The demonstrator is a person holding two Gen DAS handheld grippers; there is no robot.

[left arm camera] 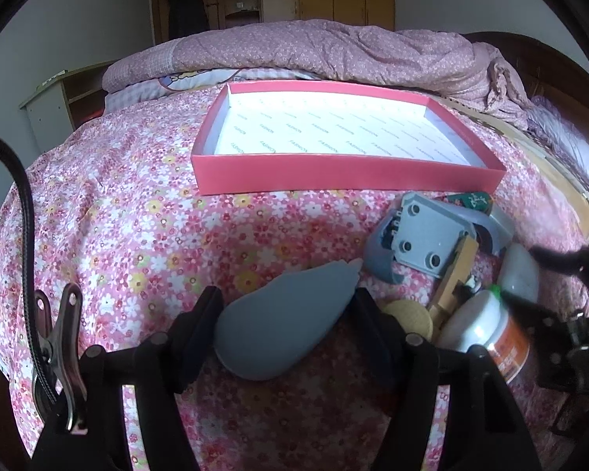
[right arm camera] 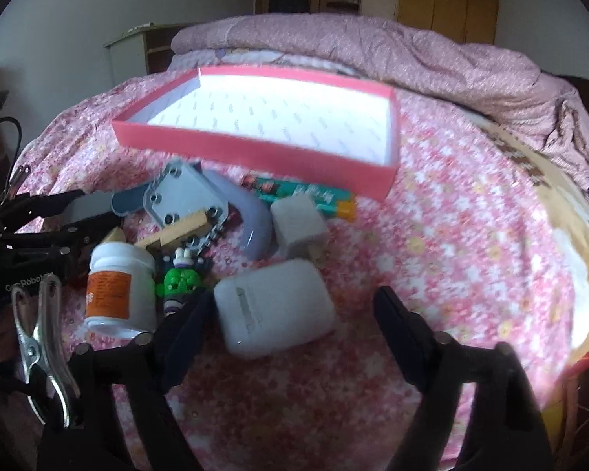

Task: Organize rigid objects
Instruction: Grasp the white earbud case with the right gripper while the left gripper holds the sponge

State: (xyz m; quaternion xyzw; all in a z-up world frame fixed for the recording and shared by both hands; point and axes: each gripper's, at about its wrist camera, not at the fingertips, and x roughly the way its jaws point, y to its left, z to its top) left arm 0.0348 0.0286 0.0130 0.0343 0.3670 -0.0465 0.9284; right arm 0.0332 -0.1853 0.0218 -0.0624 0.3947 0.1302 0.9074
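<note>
My left gripper [left arm camera: 284,310] is shut on a grey teardrop-shaped piece [left arm camera: 282,322], held just above the floral bedspread. An empty red box [left arm camera: 345,174] with a white printed floor lies ahead of it; it also shows in the right wrist view [right arm camera: 255,149]. My right gripper [right arm camera: 294,314] is open, its jaws either side of a white earbud case [right arm camera: 275,310] on the bed. A pile lies to the case's left and beyond: a white jar with an orange label [right arm camera: 117,290], a green toy figure [right arm camera: 178,282], a grey plate with holes [right arm camera: 184,200], a wooden block [right arm camera: 176,231], a white cube [right arm camera: 300,227], and a green tube [right arm camera: 306,194].
A rumpled pink quilt [left arm camera: 333,51] lies behind the box. A wooden bed edge [right arm camera: 561,212] runs along the right. The left gripper shows at the left of the right wrist view [right arm camera: 70,216]. A wardrobe and shelves stand at the far wall.
</note>
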